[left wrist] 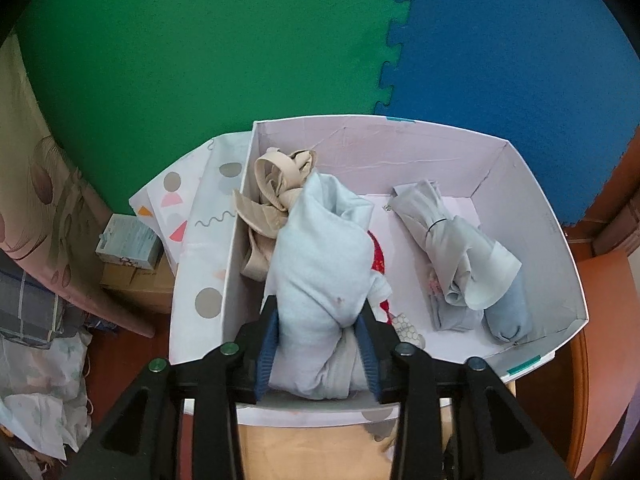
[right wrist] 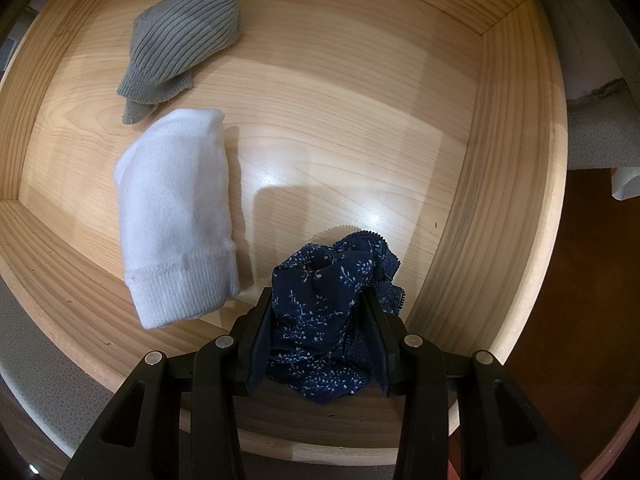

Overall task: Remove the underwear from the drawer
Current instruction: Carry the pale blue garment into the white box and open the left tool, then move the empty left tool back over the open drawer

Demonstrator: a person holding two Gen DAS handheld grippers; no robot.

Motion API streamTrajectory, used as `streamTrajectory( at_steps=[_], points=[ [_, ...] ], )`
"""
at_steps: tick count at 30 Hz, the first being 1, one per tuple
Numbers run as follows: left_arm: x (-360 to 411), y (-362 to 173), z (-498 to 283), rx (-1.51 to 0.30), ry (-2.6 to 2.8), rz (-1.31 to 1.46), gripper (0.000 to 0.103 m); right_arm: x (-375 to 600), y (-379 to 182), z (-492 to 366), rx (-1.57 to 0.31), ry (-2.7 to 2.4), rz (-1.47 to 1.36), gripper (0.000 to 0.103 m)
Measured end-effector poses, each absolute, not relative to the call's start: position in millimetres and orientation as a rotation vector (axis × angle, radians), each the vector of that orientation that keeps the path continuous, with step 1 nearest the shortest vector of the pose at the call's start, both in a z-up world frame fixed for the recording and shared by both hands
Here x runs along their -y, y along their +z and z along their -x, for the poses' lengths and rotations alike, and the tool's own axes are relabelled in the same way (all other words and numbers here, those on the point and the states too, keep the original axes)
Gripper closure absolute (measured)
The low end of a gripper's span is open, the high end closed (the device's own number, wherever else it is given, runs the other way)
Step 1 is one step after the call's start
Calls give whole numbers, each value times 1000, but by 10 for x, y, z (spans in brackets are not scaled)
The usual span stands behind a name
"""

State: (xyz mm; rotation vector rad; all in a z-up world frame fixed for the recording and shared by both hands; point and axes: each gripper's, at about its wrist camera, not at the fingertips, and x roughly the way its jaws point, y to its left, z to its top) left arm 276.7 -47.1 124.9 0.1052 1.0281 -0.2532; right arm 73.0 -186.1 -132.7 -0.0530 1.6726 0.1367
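Foam mat floor, green [left wrist: 200, 60] at 10 o'clock and blue [left wrist: 520, 40] at 2 o'clock, interlocked at 12; dark wood floor [left wrist: 132, 344] lower down, bedding and a small box [left wrist: 128, 240] at 9 o'clock. White cardboard box [left wrist: 540, 208] centre frame in the left wrist view, spotted lid [left wrist: 208, 232] leaning on its left wall.

Inside box, left to right: beige strappy piece [left wrist: 276, 188] in the far-left corner, pale blue bundle [left wrist: 320, 248] running 6 to 12 o'clock, grey-blue roll [left wrist: 460, 256] lying 11 to 5 o'clock, well apart from the bundle.

Left gripper [left wrist: 318, 352] over the box's near wall, both blue pads flanking the bundle's near end. Pads look to be touching cloth, but cannot tell whether squeezing or slackened. Judgement: a drop-off into the box, release about due.

Right wrist view: light wooden drawer [right wrist: 500, 160], pulled out, floor mostly bare. Grey ribbed sock [right wrist: 184, 36] at 11 o'clock, white sock [right wrist: 180, 216] at 9 o'clock with long axis 12 to 6, cuff nearest.

Right gripper [right wrist: 320, 332] pointing straight down, clamped on navy floral underwear [right wrist: 320, 304], bunched, lace edge spilling toward 2 o'clock. Garment low in the near-right corner of the drawer, just beside the right wall.

Next move turns on that: straight lift, keeping clear of the right wall. Right hand only one with it.
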Motion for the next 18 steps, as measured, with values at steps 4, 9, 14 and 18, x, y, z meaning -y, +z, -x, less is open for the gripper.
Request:
streamTrajectory(
  at_steps=[4,9,14,18],
  points=[
    [441,1260,-2749,-1032,-236,-90,56,1861,-1325,-744,-1672,138,53,65],
    [495,1273,-2687,-1051,-250,-149,44,1858,-1321,-750,-1672,138,54,65],
    [535,1341,-2591,-1023,-243,-205,38,1858,-1315,-750,-1673,138,56,65],
    [494,1413,-2555,-1023,-252,-177,38,1855,-1311,-747,-1673,137,56,65]
  ],
)
